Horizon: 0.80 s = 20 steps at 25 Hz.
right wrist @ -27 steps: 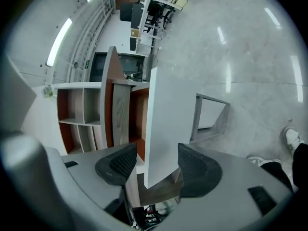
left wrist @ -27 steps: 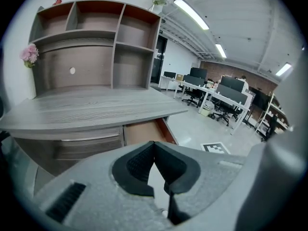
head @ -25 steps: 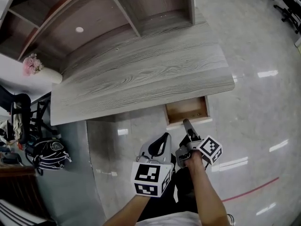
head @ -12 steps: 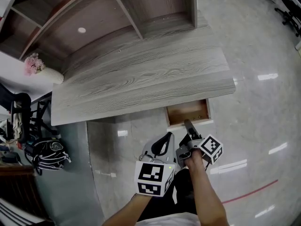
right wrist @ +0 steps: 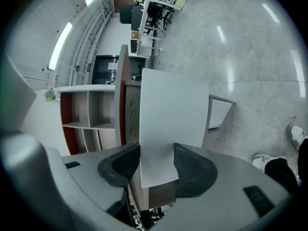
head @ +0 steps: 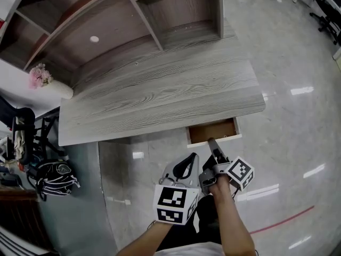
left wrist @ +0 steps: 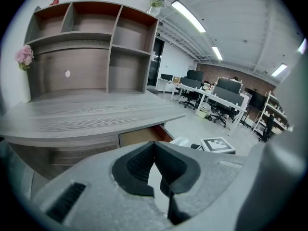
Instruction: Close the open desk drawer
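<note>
Left gripper (head: 187, 160), 5 o'clock in the head view: jaws clenched on nothing, hanging clear of the desk (head: 160, 95). Leave it parked.

Right gripper (head: 213, 143), 4 o'clock, points toward 12 and is rolled on its side, with one jaw on top. Its jaws have just been closing. The white drawer front (right wrist: 173, 105) now fills the gap between them, and both pads look to be pressing on it, so I read that as a grasp.

Drawer (head: 212, 130) sits just past the gripper, between 3 and 4 o'clock. It's partly out from under the desk's 3 o'clock end, and the wood bottom looks bare.

My read of the step in hand is pushing it home:
- Push straight toward 12, along the drawer's travel. A sideways load probably racks it on its runners.
- Keep the wrist as it is. Twisting while clamped levers the front.
- The top jaw reaches over the front's upper edge, so it likely gets pinched under the desktop if the grip rides all the way in.
- So go slowly, let go short of the desk edge, then finish with a flat push on the face.

Beyond, the shelf unit (head: 133, 15) is at 11–12 and the flowers (head: 36, 75) are between 9 and 10. Neither is in the path.
</note>
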Motion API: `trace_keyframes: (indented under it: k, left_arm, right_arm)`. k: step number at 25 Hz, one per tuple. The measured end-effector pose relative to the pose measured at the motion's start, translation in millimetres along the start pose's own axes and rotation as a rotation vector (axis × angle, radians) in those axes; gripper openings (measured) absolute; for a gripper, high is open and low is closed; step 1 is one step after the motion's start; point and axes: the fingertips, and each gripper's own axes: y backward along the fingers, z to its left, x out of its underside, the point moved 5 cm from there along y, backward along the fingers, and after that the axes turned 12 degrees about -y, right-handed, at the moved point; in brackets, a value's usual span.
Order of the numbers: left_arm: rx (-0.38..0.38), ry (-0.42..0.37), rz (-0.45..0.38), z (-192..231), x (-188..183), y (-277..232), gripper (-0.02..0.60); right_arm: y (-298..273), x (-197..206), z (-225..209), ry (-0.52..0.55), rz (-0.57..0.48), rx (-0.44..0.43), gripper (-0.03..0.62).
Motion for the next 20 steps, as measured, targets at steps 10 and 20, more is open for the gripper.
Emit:
trace_keyframes:
  k: [10, 20]
  left_arm:
    - [0.000, -0.006, -0.010, 4.2, -7.0, 0.0, 0.002]
    - [0.000, -0.006, -0.001, 13.8, -6.0, -8.2, 0.002]
  right_arm:
    - [-9.2, -3.9, 6.2, 0.031, 0.005, -0.018, 0.196]
    - [-37.0, -12.0, 15.4, 0.029, 0.012, -0.038, 0.196]
